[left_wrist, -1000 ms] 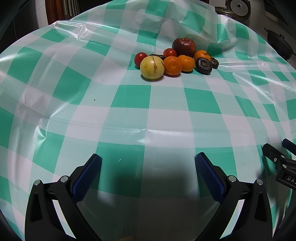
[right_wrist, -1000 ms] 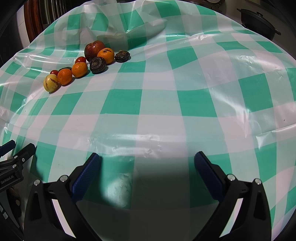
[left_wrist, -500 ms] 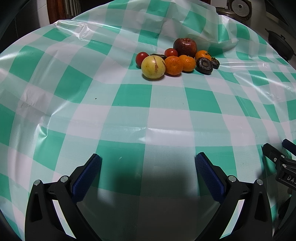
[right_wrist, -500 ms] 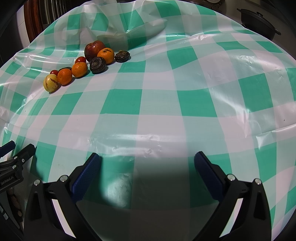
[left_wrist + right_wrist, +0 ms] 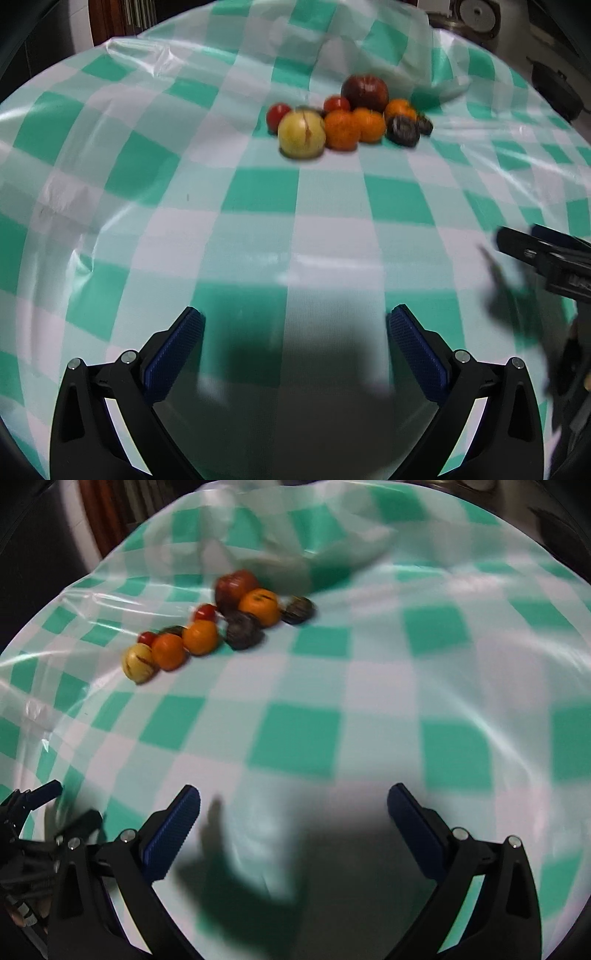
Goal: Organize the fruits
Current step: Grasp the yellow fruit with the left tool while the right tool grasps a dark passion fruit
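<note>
A cluster of fruit lies on the far part of the green-and-white checked tablecloth. It holds a yellow round fruit, oranges, small red tomatoes, a dark red apple and two dark wrinkled fruits. The right wrist view shows the same cluster: yellow fruit, oranges, apple, dark fruit. My left gripper is open and empty, well short of the fruit. My right gripper is open and empty, also far from the fruit.
The cloth is wrinkled and raised behind the fruit. A dark pot and a round appliance stand beyond the table at the far right. The right gripper shows at the left view's right edge.
Both grippers have moved forward toward the fruit, so the cluster looks larger. The right view has swung left and is blurred. Both jaws stay open.
</note>
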`<state>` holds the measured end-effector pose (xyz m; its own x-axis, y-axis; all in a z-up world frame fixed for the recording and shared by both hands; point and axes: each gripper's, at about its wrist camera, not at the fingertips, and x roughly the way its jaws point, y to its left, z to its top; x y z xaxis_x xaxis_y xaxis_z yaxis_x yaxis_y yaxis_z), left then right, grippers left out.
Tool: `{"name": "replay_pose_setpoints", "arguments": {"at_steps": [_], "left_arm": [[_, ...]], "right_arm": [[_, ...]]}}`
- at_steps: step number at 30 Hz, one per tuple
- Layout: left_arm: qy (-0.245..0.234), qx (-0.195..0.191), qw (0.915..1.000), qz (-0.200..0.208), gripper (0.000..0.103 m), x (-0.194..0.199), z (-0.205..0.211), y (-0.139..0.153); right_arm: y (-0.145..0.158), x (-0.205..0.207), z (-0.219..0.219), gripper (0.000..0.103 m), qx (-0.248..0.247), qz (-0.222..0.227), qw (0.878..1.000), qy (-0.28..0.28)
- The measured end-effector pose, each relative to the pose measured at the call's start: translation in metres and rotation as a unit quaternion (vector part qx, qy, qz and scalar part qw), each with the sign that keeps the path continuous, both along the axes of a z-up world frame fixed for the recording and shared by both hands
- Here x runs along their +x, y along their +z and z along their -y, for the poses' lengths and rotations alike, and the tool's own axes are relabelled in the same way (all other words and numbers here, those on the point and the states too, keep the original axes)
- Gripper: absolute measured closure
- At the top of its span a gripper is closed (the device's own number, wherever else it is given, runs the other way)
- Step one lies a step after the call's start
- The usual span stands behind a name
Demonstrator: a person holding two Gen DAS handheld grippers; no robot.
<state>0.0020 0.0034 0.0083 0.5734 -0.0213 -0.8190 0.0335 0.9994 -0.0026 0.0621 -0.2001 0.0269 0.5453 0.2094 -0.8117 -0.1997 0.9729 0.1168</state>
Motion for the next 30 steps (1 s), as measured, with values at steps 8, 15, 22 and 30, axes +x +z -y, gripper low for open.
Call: {"name": "replay_pose_setpoints", "arguments": {"at_steps": [8, 15, 22, 30], "left_arm": [[0.005, -0.008, 0.9995, 0.031, 0.023, 0.048, -0.011, 0.010], [-0.017, -0.015, 0.9993, 0.029, 0.030, 0.085, -0.009, 0.005], [-0.025, -0.034, 0.9988, 0.023, 0.038, 0.120, -0.003, 0.002], [-0.026, -0.027, 0.9992, 0.016, 0.057, 0.144, 0.004, -0.003]], "right_arm": [[0.001, 0.081, -0.042, 0.045, 0.033, 0.013, 0.999, 0.041], [-0.008, 0.127, -0.073, 0.061, -0.015, 0.002, 0.998, 0.061], [-0.010, 0.139, -0.077, 0.063, -0.017, 0.008, 0.998, 0.065], [-0.013, 0.140, -0.070, 0.060, 0.004, 0.008, 0.998, 0.065]]}}
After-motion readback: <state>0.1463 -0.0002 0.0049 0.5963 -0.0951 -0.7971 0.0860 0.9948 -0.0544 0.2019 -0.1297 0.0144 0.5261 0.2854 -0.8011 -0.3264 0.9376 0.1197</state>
